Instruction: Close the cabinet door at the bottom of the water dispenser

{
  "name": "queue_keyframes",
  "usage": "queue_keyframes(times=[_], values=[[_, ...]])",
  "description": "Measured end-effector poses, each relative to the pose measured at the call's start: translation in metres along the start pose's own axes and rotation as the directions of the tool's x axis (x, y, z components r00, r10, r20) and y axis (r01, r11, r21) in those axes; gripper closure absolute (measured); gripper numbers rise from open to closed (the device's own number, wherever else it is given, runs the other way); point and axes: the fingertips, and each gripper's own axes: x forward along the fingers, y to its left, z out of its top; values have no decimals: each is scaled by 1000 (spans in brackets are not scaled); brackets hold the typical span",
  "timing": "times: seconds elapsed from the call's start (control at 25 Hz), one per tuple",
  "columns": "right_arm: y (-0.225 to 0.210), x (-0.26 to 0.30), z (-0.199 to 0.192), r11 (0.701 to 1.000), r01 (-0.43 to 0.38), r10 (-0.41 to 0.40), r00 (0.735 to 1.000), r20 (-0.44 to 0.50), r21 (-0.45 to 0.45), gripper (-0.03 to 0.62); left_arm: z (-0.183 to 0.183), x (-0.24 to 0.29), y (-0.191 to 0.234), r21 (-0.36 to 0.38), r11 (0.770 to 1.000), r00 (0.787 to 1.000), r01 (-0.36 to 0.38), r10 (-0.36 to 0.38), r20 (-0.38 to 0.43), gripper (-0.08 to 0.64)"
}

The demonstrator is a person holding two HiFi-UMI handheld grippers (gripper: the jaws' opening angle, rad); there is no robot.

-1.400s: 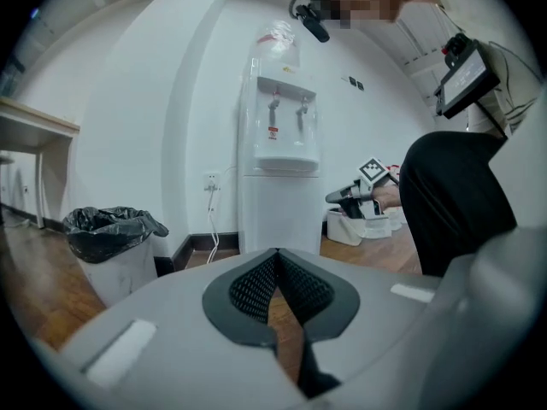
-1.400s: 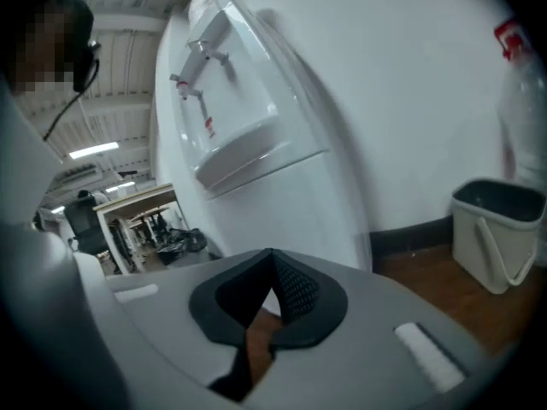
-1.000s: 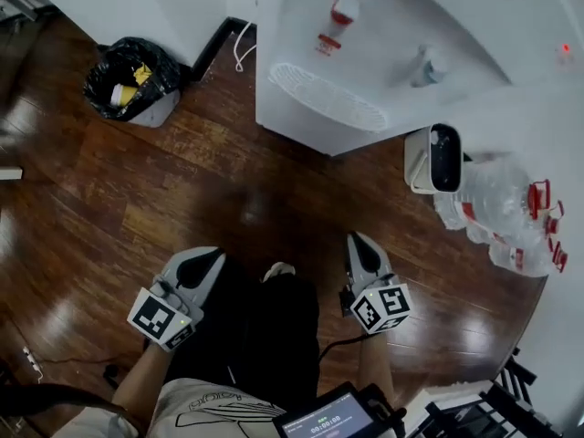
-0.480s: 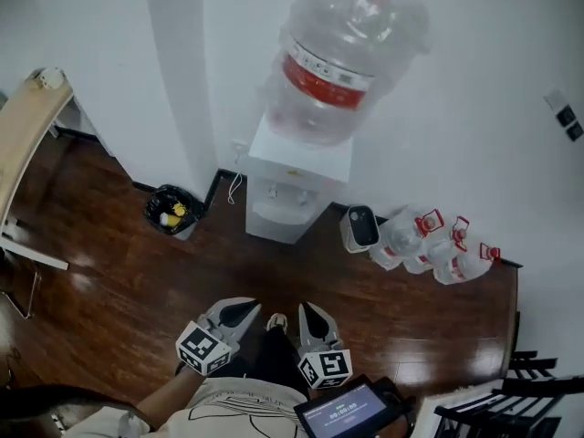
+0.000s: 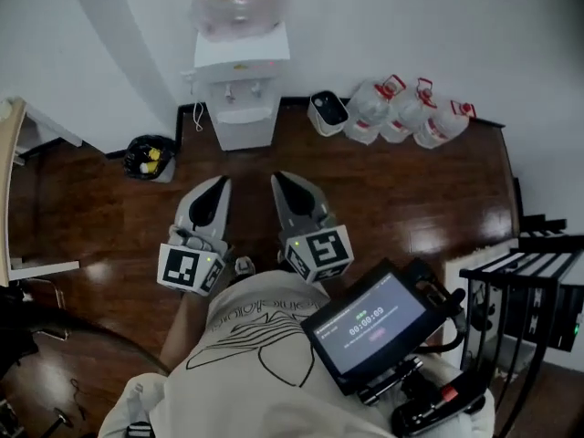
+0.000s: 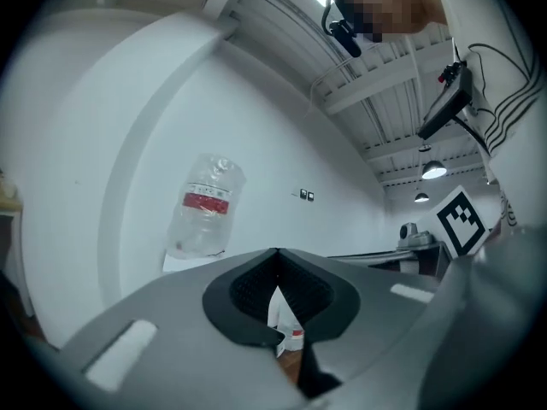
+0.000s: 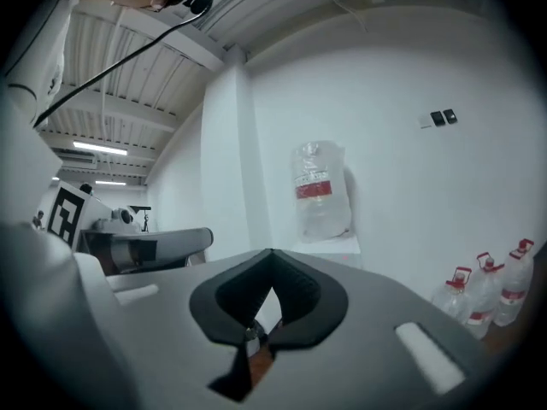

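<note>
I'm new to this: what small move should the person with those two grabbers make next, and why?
Probably a step toward the water dispenser, bringing one gripper down toward its base. The left gripper and right gripper are both shut and empty, held over the wooden floor well short of the dispenser. Its door cannot be made out from here.

Upper left-centre of the head view: white dispenser [image 5: 239, 67], upright against the wall, clear red-labelled bottle [image 5: 235, 3] inverted on top. At its foot, white door [image 5: 245, 130], seemingly flush with the front, too small to tell for sure.
</note>
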Motion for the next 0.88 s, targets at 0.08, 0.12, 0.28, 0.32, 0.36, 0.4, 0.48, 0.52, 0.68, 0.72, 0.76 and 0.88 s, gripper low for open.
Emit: queue_keyframes(times=[0.08,0.12,0.28,0.32,0.36,0.4,0.48,0.52,0.68,0.72,0.76,0.88], values=[[-2,-18,11,999,11,-10,1000,26,-31,591,1,-6,-13,20,1000,1000,6,-6,-1,541],[-4,-26,12,999,20,-19,999,29,-30,591,-2,-9,-19,20,1000,1000,8,-8,-13,541],[-3,-48,-1,1000,17,-17,1000,-4,15,591,-13,-16,-40,38,999,996,-3,7,-86,546],[1,-51,-3,1000,4,-4,1000,-6,11,591,-12,-17,-45,61,998,996,-5,11,-94,549],[5,-53,-4,1000,-10,10,1000,-5,3,591,-11,-19,-48,81,997,995,-5,13,-97,549],[10,-53,-5,1000,-24,24,1000,-5,-5,591,-10,-21,-50,95,995,995,-6,16,-98,551],[18,-53,-7,999,-43,43,999,-13,-9,591,-11,-25,-54,116,993,995,-9,20,-95,555],[22,-52,-8,998,-54,54,998,-17,-9,591,-11,-27,-56,128,992,995,-9,22,-93,555],[40,-50,-7,993,-111,110,994,-20,-37,591,-7,-30,-62,128,992,995,-6,18,-94,554],[43,-49,-8,991,-123,122,992,-22,-42,591,-8,-30,-63,126,992,995,-5,17,-95,554],[45,-48,-9,990,-134,133,991,-24,-47,591,-8,-30,-64,126,992,995,-4,16,-99,554],[49,-48,-11,986,-158,157,987,-24,-57,591,-11,-28,-66,126,992,994,2,11,-105,554]])
